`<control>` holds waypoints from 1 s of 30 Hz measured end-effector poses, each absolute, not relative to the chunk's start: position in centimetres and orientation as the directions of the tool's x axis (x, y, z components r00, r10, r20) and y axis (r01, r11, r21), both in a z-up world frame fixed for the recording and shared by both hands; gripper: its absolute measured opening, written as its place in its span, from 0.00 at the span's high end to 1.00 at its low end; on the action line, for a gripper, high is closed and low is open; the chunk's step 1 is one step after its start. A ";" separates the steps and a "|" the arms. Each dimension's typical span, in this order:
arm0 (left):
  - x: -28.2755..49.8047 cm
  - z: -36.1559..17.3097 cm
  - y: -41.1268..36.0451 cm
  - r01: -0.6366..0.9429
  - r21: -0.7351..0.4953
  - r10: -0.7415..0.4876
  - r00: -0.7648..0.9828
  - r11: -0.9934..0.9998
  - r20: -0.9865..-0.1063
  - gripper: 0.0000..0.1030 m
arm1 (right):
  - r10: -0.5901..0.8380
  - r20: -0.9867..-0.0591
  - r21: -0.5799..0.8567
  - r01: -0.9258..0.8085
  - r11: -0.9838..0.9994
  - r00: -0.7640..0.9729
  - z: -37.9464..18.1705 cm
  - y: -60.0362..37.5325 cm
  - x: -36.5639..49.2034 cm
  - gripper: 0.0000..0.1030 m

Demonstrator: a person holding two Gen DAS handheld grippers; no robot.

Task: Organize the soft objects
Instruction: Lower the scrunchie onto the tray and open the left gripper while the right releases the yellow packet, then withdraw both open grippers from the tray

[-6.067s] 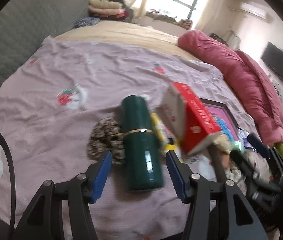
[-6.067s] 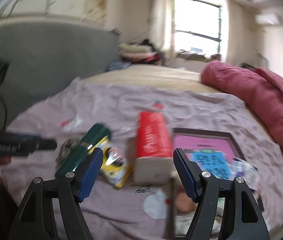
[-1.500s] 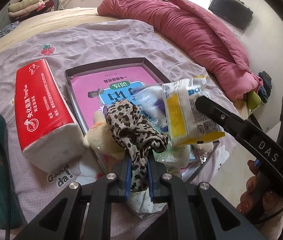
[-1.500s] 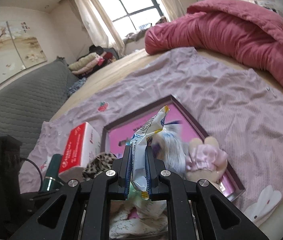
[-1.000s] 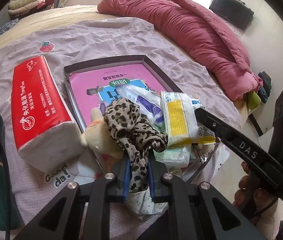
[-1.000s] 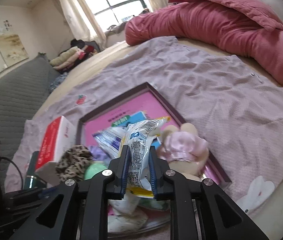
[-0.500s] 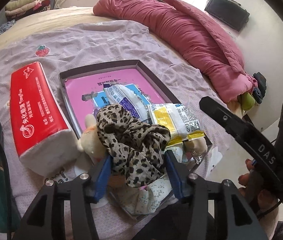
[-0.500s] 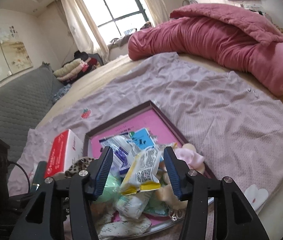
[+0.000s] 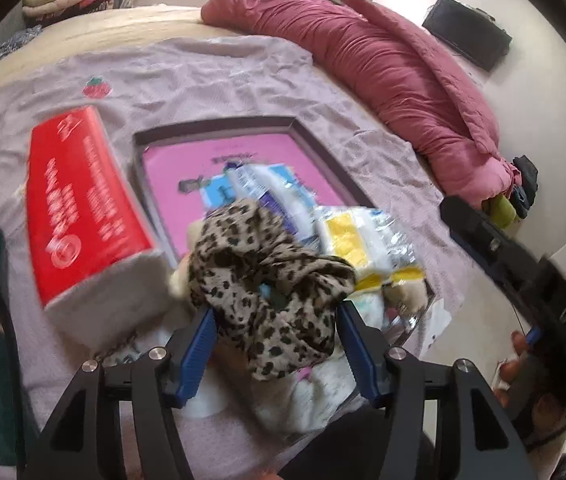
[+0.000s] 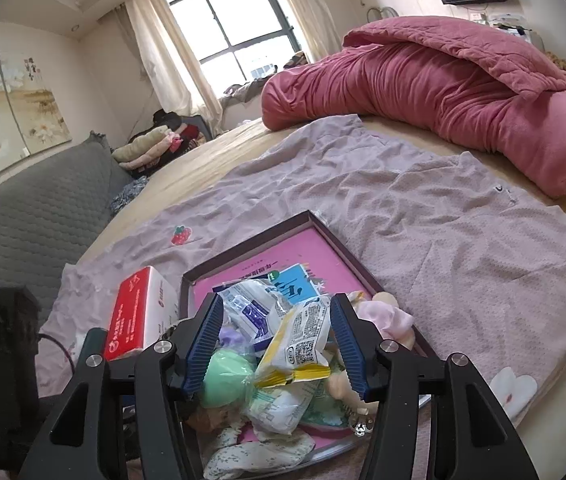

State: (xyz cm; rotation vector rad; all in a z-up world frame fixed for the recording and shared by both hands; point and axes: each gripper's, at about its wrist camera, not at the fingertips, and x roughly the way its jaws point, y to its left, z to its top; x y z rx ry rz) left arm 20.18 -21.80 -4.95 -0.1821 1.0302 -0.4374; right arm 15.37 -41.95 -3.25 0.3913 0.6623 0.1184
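In the dark-framed tray (image 9: 323, 148), on the near pile, a leopard-print cloth (image 9: 271, 280) is lying between the left gripper (image 9: 275, 344) pads, its jaws opening and off the fabric. Just right, a yellow-and-white packet (image 10: 303, 344) is sitting between the spread right gripper (image 10: 275, 348) jaws, untouched. A red tissue pack (image 9: 79, 204) is lying left of the tray, on the lilac sheet (image 10: 463, 240).

Both wrist cams close, angled down at the same tray (image 9: 325, 152) (image 10: 251, 246) pile; left view looks motion-blurred, right faces the window (image 10: 227, 26).
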 end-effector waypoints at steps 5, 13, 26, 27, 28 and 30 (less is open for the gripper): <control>21.1 -3.2 -24.6 0.334 -0.292 -0.424 0.455 0.896 -0.783 0.41 | 0.207 -0.564 0.397 0.042 0.917 0.800 -3.0 -42.8 15.2 0.45; 22.0 -0.5 -25.1 0.342 -0.259 -0.407 0.496 0.903 -0.767 0.40 | 0.169 -0.556 0.409 0.090 0.908 0.814 -2.4 -44.9 14.6 0.31; 18.6 1.5 -22.4 0.288 -0.216 -0.346 0.552 0.933 -0.759 0.40 | 0.131 -0.566 0.329 0.077 0.941 0.814 0.3 -42.8 12.2 0.29; 18.1 1.7 -22.2 0.278 -0.204 -0.331 0.563 0.939 -0.757 0.40 | 0.122 -0.570 0.310 0.076 0.948 0.813 0.8 -42.3 11.7 0.29; 17.7 1.8 -21.9 0.270 -0.195 -0.320 0.570 0.943 -0.757 0.40 | 0.110 -0.574 0.295 0.079 0.952 0.811 1.0 -42.0 11.5 0.29; 16.8 2.0 -21.3 0.258 -0.195 -0.313 0.577 0.946 -0.755 0.40 | 0.081 -0.583 0.252 0.084 0.964 0.809 1.5 -41.0 10.6 0.28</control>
